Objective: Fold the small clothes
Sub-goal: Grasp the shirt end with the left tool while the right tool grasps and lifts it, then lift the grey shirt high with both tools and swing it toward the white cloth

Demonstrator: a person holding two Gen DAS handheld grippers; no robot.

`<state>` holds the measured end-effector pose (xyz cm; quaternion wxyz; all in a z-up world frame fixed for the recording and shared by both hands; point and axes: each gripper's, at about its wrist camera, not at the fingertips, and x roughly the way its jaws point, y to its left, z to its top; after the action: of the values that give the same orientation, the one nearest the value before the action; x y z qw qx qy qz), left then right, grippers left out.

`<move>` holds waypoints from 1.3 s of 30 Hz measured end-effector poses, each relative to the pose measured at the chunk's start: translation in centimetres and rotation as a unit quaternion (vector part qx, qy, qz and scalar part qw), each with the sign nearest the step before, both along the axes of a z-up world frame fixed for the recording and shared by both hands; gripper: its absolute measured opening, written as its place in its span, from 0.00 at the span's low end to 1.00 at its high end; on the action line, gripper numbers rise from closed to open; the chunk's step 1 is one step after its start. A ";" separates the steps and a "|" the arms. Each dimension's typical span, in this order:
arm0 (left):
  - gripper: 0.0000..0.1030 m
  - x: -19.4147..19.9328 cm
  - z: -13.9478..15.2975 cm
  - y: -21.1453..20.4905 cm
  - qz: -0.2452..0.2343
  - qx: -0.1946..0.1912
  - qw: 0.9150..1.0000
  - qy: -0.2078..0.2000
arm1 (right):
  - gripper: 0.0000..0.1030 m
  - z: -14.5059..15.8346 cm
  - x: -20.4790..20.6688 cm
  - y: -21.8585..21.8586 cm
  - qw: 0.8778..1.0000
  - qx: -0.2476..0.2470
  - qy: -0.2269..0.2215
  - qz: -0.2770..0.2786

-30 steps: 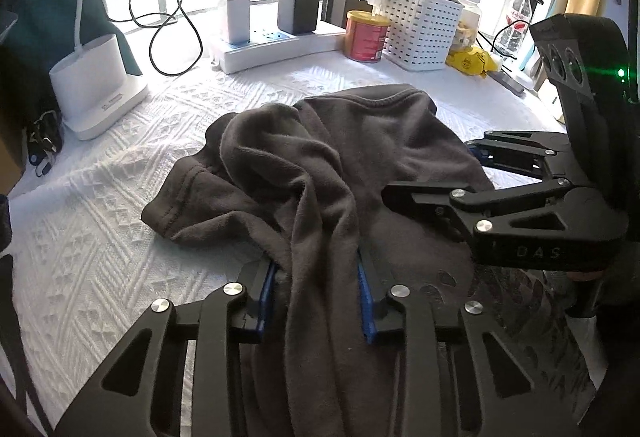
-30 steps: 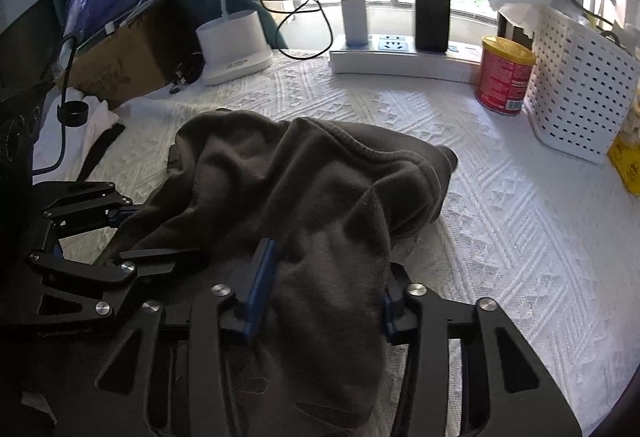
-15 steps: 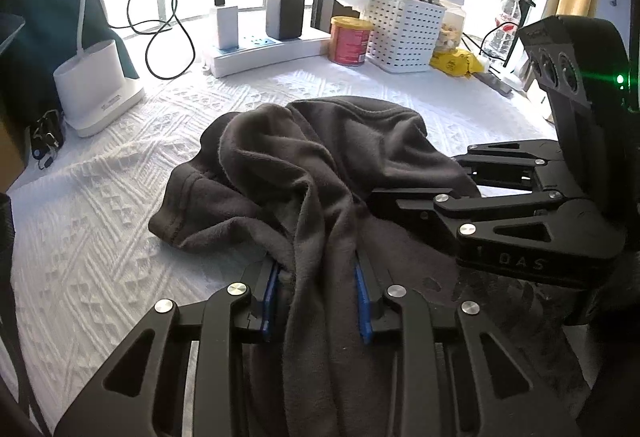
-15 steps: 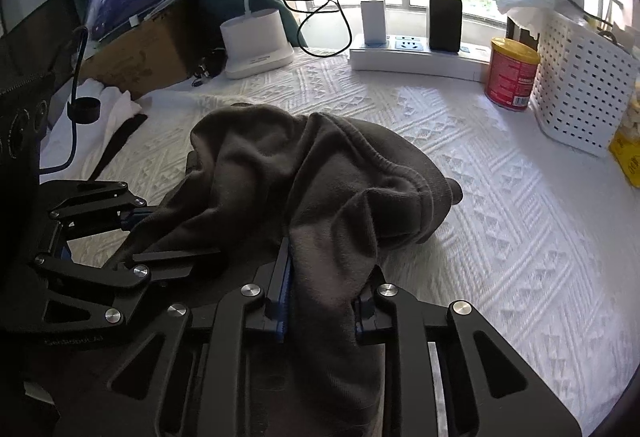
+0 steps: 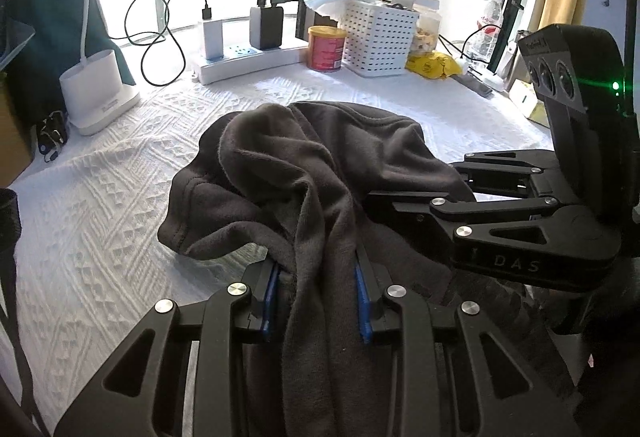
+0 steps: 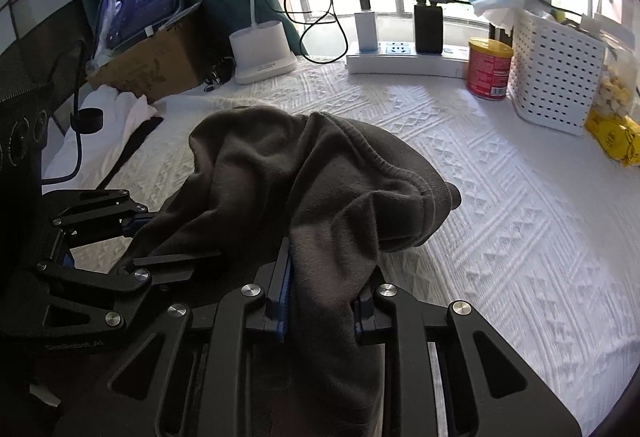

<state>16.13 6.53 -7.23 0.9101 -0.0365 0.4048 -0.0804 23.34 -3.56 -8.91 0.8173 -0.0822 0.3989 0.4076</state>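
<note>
Barely started tbh: the crumpled dark grey fleece garment [image 5: 320, 173] is clamped by the left gripper [image 5: 316, 301] and right gripper [image 6: 322, 301], bunched toward 12 o'clock on the white textured counter [image 6: 500, 237]. No fold made yet.

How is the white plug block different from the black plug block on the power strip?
The white plug block is pale, narrower and stands on the left; the black plug block is dark, wider and stands on the right, nearer the red can. The white one's black cable curls into loops; the black one's runs off toward the white basket. Both stand upright in the power strip.
</note>
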 end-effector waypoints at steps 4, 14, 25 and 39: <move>0.28 -0.7 0.5 -0.6 0.000 0.000 1.000 -0.007 | 0.24 0.4 -0.8 -0.6 1.000 0.004 -0.006 -0.003; 0.28 -2.3 1.8 -2.2 -0.006 -0.003 1.000 -0.028 | 0.24 1.6 -3.0 -2.7 0.999 0.016 -0.022 -0.017; 0.28 -4.7 3.6 -3.6 -0.013 -0.006 0.998 -0.063 | 0.23 3.9 -5.6 -4.3 0.998 0.030 -0.052 -0.026; 0.28 -7.3 6.3 -5.0 -0.026 0.003 0.993 -0.111 | 0.23 7.0 -8.4 -6.4 0.994 0.051 -0.091 -0.039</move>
<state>8.85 1.53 -0.93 0.9472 -0.0138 0.3020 -0.1064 14.91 -10.00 -1.90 0.8685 -0.0618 0.3044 0.3864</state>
